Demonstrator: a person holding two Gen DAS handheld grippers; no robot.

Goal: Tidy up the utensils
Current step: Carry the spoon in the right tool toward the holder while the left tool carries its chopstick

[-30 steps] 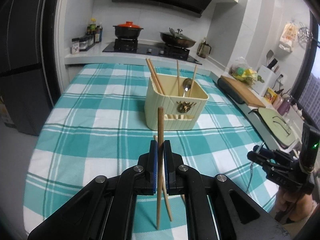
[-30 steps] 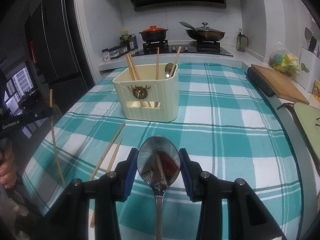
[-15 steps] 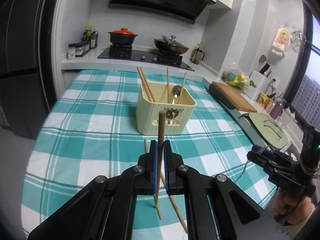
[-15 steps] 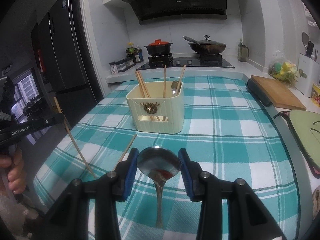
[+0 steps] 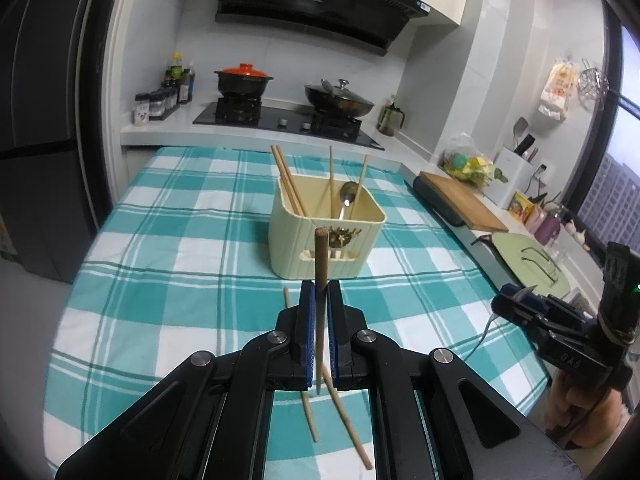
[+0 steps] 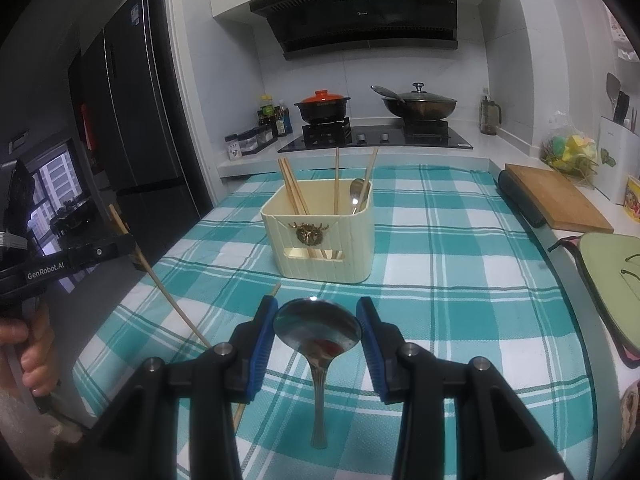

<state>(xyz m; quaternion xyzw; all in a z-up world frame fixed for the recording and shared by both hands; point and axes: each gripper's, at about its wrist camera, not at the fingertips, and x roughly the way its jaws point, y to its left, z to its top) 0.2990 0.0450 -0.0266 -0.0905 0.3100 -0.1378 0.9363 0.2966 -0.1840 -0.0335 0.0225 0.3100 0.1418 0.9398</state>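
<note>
In the left wrist view, the left claw (image 5: 319, 312) is squeezing tight on a brown chopstick (image 5: 319, 280). The chopstick is standing almost straight up, its thick end pointing up and its thin end hanging down below the claw, just in front of the cream holder (image 5: 324, 240). The holder is sitting on the table (image 5: 160, 260) with its checked cloth, and it is already keeping four chopsticks and a spoon standing inside. Two loose chopsticks (image 5: 344, 412) are lying flat on the cloth on the near side of the holder, under the claw, with their long sides running toward the holder. So some of the job is done, and these two are waiting. In the right wrist view, the right claw (image 6: 318, 328) is pinching the bowl of a shiny spoon (image 6: 318, 332) from both sides. The spoon is hanging with its bowl up and its handle pointing straight down, in front of the holder (image 6: 320, 236) and above the cloth. The left claw (image 6: 128, 246) is showing off to the left of the holder, gripping its chopstick (image 6: 168, 296) on a slant. I think the held chopstick and spoon are going into the holder next, then the two on the cloth.
</note>
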